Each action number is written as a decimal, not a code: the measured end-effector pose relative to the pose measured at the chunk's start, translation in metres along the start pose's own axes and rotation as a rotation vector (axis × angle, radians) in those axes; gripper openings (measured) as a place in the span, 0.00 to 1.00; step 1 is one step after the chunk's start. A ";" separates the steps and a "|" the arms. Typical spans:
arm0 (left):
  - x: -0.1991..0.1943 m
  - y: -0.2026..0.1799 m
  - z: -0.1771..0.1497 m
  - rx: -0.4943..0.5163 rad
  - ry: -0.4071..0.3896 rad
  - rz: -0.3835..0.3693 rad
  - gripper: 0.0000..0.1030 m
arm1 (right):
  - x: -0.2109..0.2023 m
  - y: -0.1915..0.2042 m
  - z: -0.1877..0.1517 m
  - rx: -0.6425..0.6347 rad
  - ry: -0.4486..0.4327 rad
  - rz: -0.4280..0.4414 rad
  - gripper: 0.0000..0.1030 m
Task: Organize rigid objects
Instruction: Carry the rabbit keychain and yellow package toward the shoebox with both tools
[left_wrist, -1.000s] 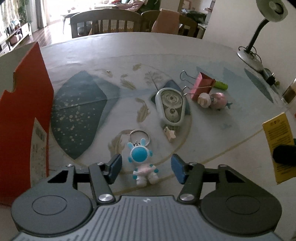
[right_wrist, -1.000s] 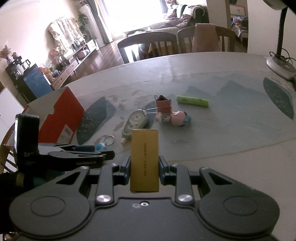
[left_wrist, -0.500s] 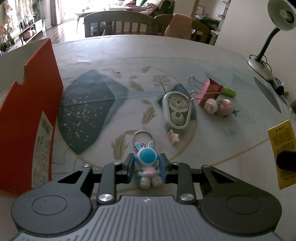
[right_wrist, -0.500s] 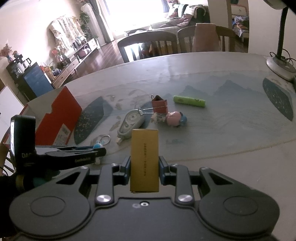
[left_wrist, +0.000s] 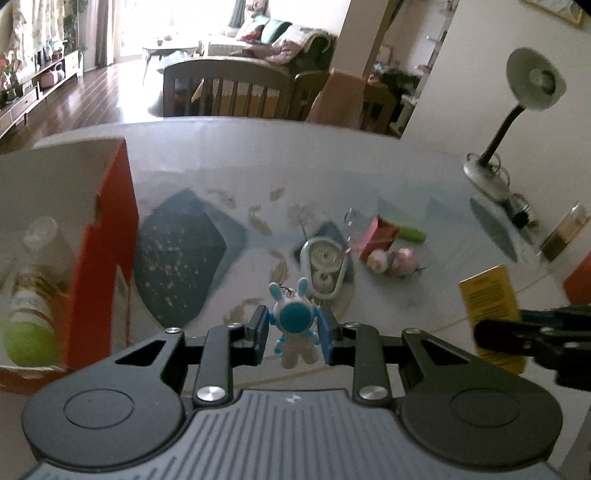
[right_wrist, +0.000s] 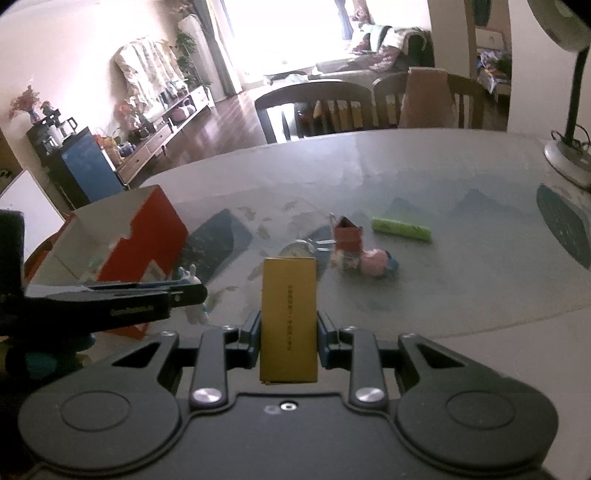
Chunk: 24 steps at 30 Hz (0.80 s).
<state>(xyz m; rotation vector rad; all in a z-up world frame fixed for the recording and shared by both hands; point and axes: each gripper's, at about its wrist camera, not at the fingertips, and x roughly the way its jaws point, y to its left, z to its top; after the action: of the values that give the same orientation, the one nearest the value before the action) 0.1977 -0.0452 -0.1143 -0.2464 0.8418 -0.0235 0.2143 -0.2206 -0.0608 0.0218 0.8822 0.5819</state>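
Left wrist — glossy plastic rabbit figurine (left_wrist: 295, 325) in gripper (left_wrist: 294, 334)

Both wrist views face forward; sharing table (left_wrist: 369, 177).

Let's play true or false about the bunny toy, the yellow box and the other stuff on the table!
1. The left claw is holding the blue bunny toy. True.
2. The right claw is open with nothing in it. False: it is shut on the yellow box.
3. The green tube lies on the table. True.
4. The bunny toy is standing on the table. False: it is lifted up between the claw's fingers.
5. The red carton has things inside it. True: a bottle shows in it.
6. The pink pig toy is inside the red carton. False: it lies on the table by the red binder clip.
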 end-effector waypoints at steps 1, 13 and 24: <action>-0.005 0.001 0.002 -0.002 -0.007 -0.004 0.27 | -0.001 0.004 0.002 -0.006 -0.006 0.003 0.27; -0.065 0.035 0.026 -0.008 -0.050 -0.028 0.27 | -0.004 0.066 0.028 -0.033 -0.030 0.075 0.27; -0.110 0.090 0.041 -0.006 -0.114 0.002 0.27 | 0.016 0.133 0.043 -0.089 -0.026 0.110 0.27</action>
<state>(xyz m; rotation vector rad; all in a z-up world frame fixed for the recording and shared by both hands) 0.1478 0.0635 -0.0280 -0.2503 0.7284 -0.0048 0.1912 -0.0910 -0.0111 -0.0022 0.8325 0.7218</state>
